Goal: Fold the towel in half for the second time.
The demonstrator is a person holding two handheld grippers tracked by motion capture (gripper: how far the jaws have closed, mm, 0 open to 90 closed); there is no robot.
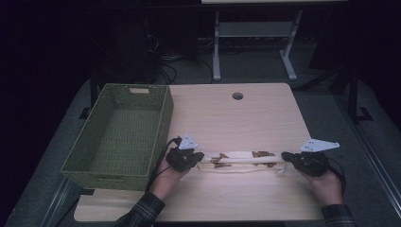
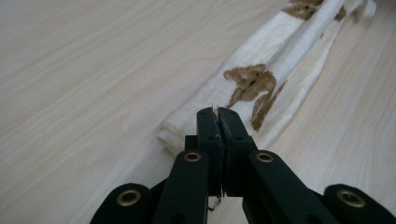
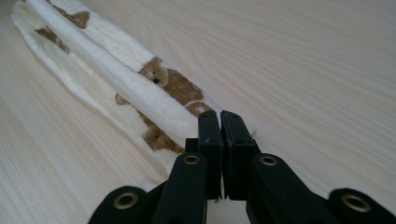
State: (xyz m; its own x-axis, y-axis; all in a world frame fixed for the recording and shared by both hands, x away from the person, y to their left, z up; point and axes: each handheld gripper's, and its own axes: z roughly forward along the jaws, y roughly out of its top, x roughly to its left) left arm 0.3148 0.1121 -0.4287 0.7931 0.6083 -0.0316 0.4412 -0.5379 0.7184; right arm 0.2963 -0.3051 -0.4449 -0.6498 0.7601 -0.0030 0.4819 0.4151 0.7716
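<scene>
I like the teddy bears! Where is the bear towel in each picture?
High view: bear towel stretched between both grippers, near the table's front edge.
Left gripper view: runs from the jaws to upper right.
Right gripper view: runs from the jaws to upper left.
Shared landmark: brown bear prints.

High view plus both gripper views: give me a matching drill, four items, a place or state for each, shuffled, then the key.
Things:
1. green basket
2. white towel
3. left gripper
4. round hole

Places or states:
A. near the table's far edge
B. stretched long between the two grippers, brown prints on it
C. empty, at the table's left edge
D. shut on the towel's left end

The right gripper pinches the other end.

Pairs: 1-C, 2-B, 3-D, 4-A
</scene>
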